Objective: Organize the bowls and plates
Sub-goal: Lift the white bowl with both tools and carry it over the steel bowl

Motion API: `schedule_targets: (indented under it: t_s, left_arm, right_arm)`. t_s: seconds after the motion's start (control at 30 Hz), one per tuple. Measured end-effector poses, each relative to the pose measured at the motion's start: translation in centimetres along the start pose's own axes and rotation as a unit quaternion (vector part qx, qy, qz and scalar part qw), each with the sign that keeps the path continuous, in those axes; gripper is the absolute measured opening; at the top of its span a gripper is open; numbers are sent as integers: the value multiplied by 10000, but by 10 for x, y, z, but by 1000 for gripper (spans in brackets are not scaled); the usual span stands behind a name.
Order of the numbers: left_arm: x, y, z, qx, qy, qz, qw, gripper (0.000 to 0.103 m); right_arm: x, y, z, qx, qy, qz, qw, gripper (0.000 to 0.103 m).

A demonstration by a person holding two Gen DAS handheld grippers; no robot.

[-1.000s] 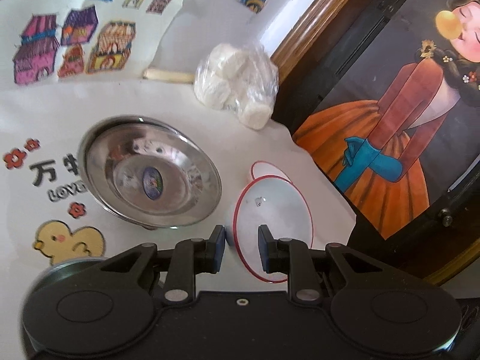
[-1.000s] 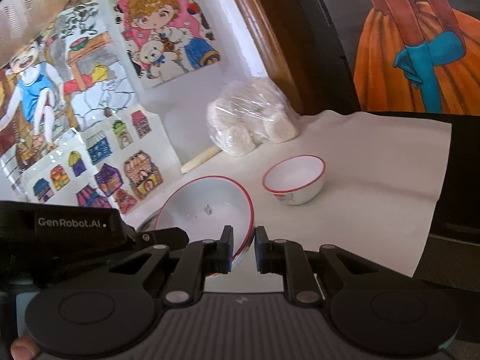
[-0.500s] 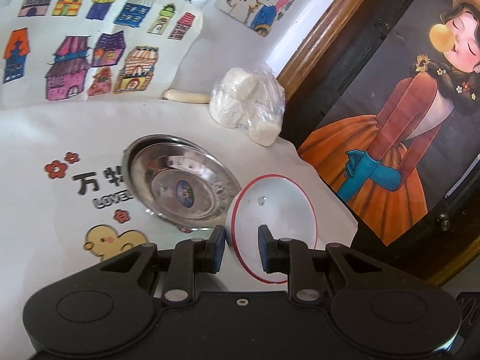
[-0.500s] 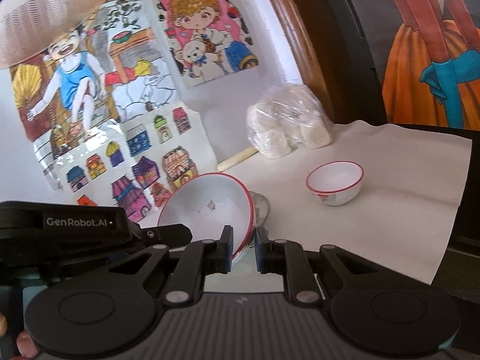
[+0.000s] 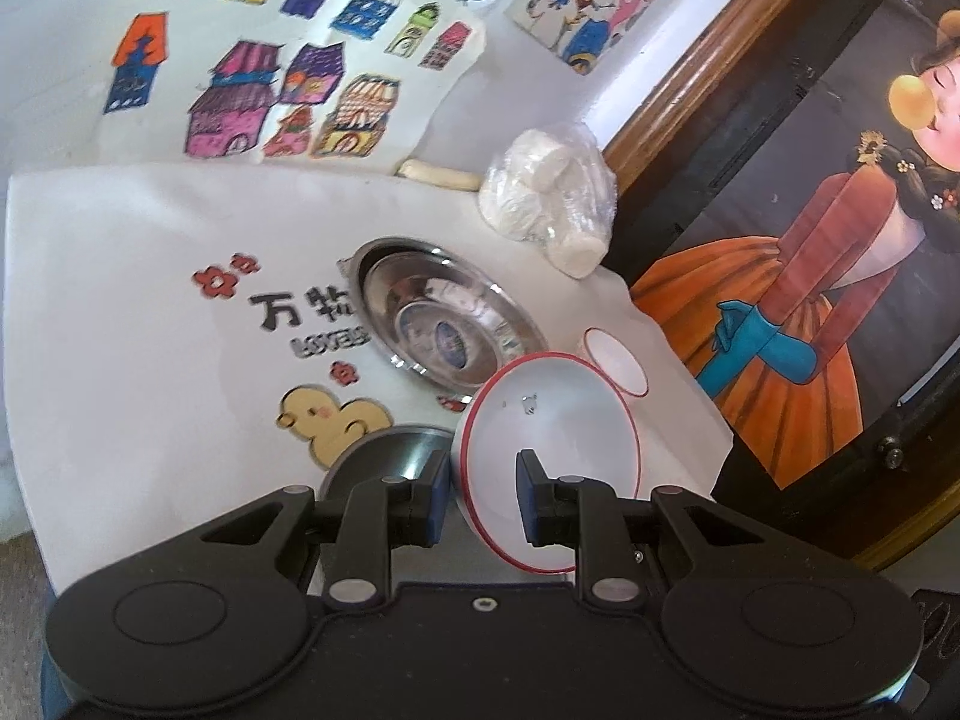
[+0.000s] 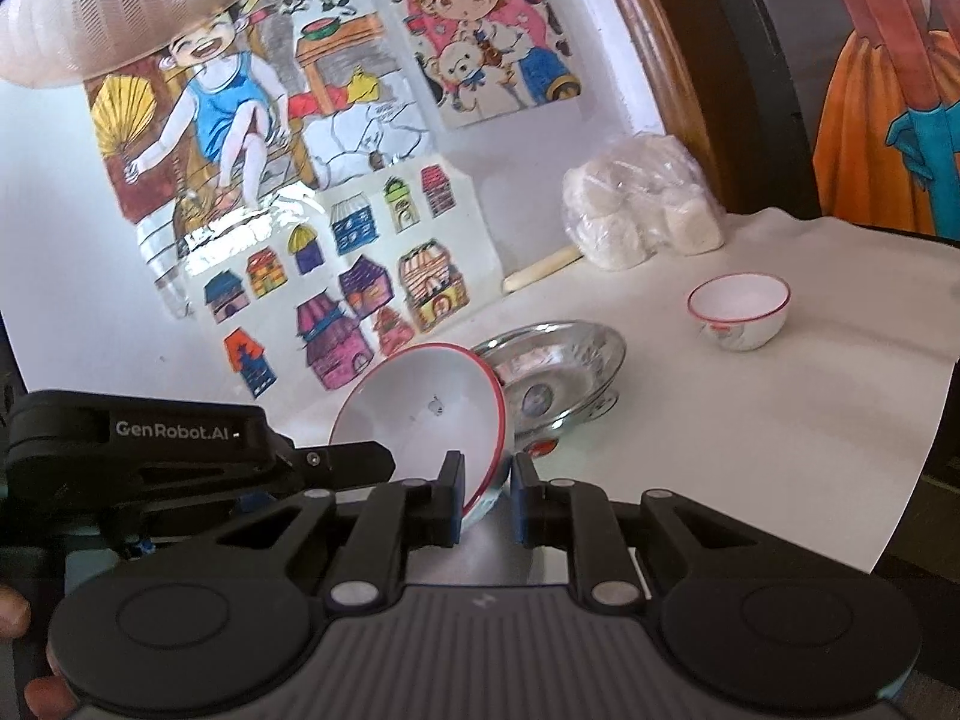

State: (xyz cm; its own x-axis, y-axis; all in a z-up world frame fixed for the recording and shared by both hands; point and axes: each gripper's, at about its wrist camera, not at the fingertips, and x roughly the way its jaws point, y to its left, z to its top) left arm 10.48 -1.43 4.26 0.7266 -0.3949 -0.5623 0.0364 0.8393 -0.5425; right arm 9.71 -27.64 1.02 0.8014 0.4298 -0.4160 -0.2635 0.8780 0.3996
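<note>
The white cloth (image 5: 150, 324) on the table spreads ahead of both tongs, printed with a yellow duck and red flowers; the coloured house drawings (image 6: 336, 276) hang on the wall beyond it; the steel dish (image 5: 444, 324) sits just ahead of the left tongs (image 5: 480, 489) and a little to their left, and in the right wrist view it lies just past the right tongs (image 6: 486, 495); a second grey metal rim (image 5: 384, 450) shows right beside the left tongs' left finger (what it belongs to I cannot tell); the bag of white lumps (image 5: 549, 210) rests far ahead by the wooden frame; the large red-rimmed bowl (image 5: 558, 456) is tilted on edge, its wall pinched between the narrow pads of the left tongs, while the right tongs clamp its lower rim (image 6: 474, 468) from the other side, nearly closed; the small red-rimmed bowl (image 6: 738, 309) stands upright well ahead and to the right of the right tongs, apart from the dish
</note>
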Motion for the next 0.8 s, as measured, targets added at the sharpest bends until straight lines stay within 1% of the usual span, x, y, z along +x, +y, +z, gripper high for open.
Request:
schedule_targets:
  t_s: [0.23,0.47,0.8]
  left_arm:
    - [-3,10,-10,-46,170,150,9997,24]
    - [-1,16,-13,-74,278,324,9991,24]
    - [5,18,-13,-131,441,378,9982,25]
  right_arm:
    - [-2,5,-10,23,240,58,9997,18]
    - [5,8,-15,51,489,89,9987,21]
    - [10,9,-15,95,627,58,9980,22]
